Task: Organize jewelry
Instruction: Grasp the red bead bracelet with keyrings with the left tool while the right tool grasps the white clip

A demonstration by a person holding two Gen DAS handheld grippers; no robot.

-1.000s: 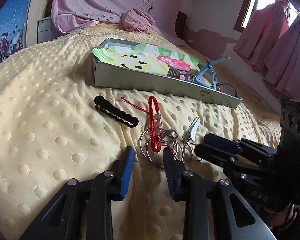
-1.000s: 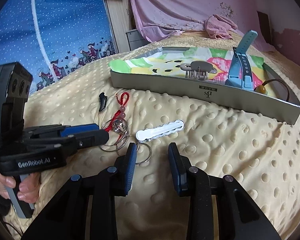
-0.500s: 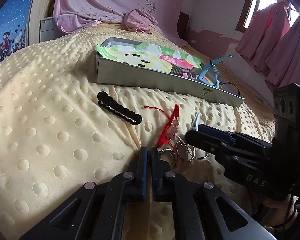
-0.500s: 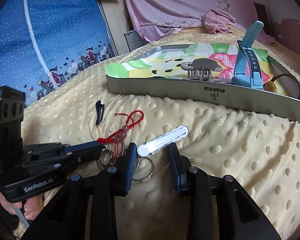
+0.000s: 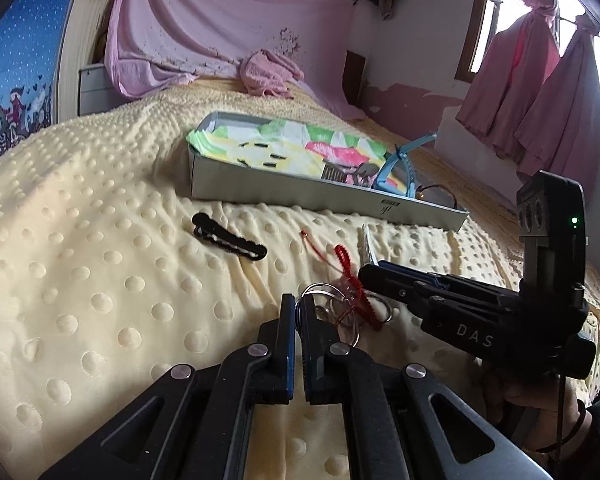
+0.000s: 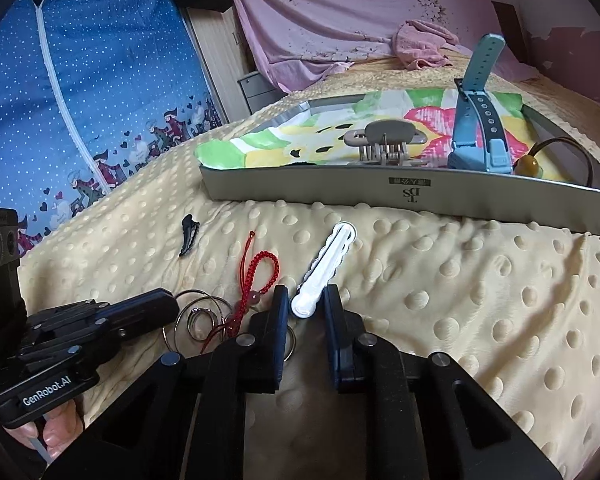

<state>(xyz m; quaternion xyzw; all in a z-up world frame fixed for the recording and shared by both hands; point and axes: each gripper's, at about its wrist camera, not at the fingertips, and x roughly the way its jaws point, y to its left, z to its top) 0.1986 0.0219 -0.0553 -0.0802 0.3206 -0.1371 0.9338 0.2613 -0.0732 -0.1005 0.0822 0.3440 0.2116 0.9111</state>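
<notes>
Dimpled yellow blanket (image 6: pixel 460 280); left gripper (image 5: pixel 298 306) clamps thin metal rings (image 5: pixel 320 292); right gripper (image 6: pixel 306 300) closing around white scalloped clip (image 6: pixel 324 268).

A cream-yellow fleece blanket with raised dots (image 5: pixel 100 240) covers the bed. At its far end lies a crumpled pink towel (image 5: pixel 268 74), below a pale pink sheet hung across the wall (image 5: pixel 220 28). To the left hangs a blue star-dotted fabric panel with a cartoon-figure border (image 6: pixel 100 92), beside a grey drawer unit (image 6: pixel 258 88). Pink curtains (image 5: pixel 540 92) hang by the window at right.
</notes>
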